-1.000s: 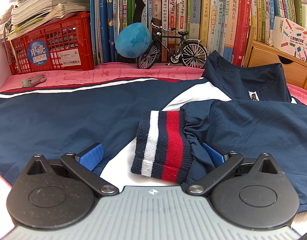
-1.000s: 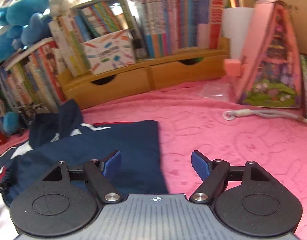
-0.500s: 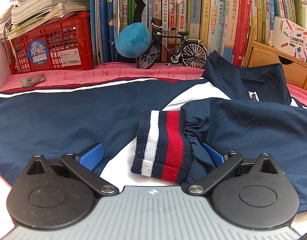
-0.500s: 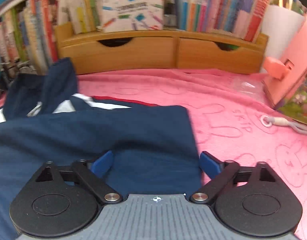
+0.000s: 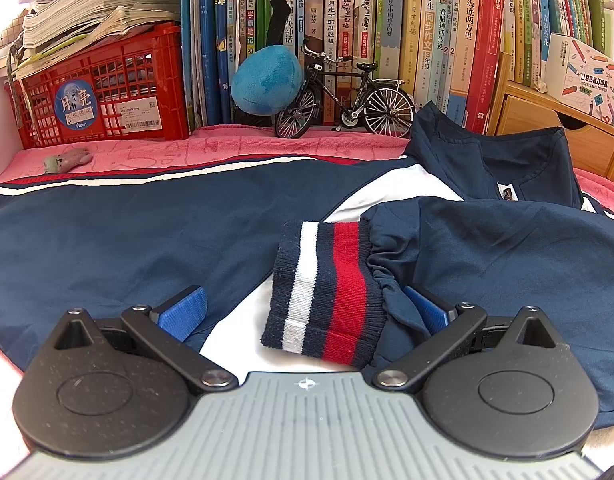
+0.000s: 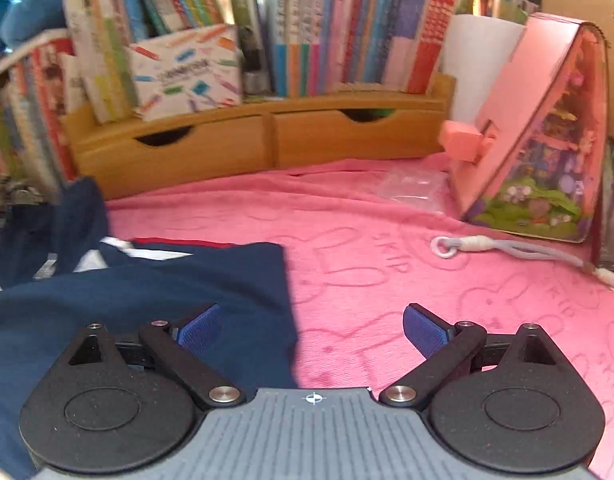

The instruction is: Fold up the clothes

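Observation:
A navy jacket [image 5: 107,240] with white and red stripes lies spread on the pink towel [image 5: 187,148]. One sleeve is folded across its body, ending in a striped knit cuff [image 5: 327,292]. My left gripper [image 5: 305,312] is open low over the jacket, the cuff lying loose between its blue pads [image 5: 183,312]. In the right wrist view the jacket's folded right edge [image 6: 147,300] ends on the pink towel [image 6: 387,240]. My right gripper [image 6: 312,330] is open and holds nothing, straddling that edge with its left finger over navy cloth and its right over towel.
Behind the jacket stand a red crate [image 5: 107,92], a row of books [image 5: 387,40], a blue plush ball [image 5: 267,80] and a model bicycle [image 5: 343,100]. A wooden drawer unit [image 6: 267,140], a pink house-shaped box [image 6: 539,140], a clear plastic bag [image 6: 415,188] and a cord [image 6: 507,248] lie to the right.
The right gripper's view swung left over the jacket and has come back right to its edge; its jaws stand wider than a second ago. The left gripper and the cuff have not moved.

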